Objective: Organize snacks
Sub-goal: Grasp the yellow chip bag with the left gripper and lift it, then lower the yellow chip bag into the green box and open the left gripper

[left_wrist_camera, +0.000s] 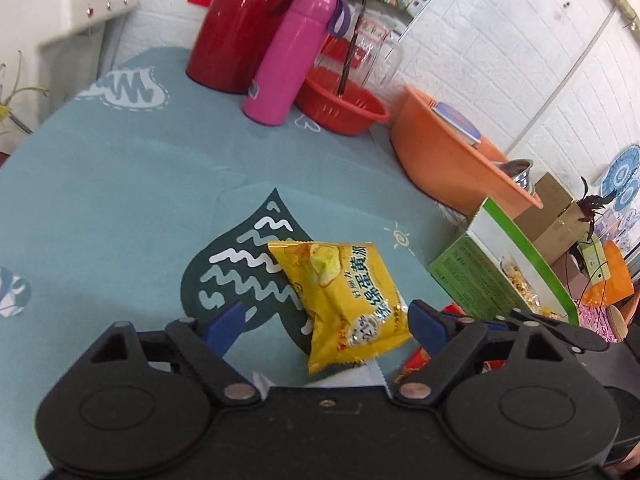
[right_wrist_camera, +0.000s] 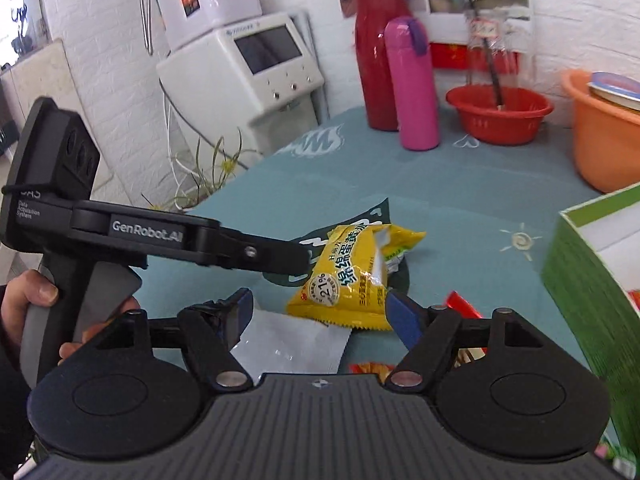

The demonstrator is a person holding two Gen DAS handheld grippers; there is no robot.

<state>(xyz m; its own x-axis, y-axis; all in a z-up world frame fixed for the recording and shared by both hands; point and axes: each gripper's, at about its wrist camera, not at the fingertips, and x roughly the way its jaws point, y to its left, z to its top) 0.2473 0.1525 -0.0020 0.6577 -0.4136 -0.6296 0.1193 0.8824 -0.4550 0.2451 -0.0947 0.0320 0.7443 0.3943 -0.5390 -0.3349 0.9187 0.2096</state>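
Your left gripper (left_wrist_camera: 326, 322) and right gripper (right_wrist_camera: 320, 312) both stand fingers apart around the yellow snack packet (left_wrist_camera: 344, 300), mid-table. White packet (right_wrist_camera: 288, 344) and red wrapper (right_wrist_camera: 464, 306) half hidden; green box (right_wrist_camera: 592, 272) cut off at the right edge.

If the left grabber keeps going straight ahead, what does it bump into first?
Most likely the yellow snack bag. It lies on the table right between the open fingers of the left gripper, just ahead. How high the gripper sits above the table is unclear, so it might pass over it.
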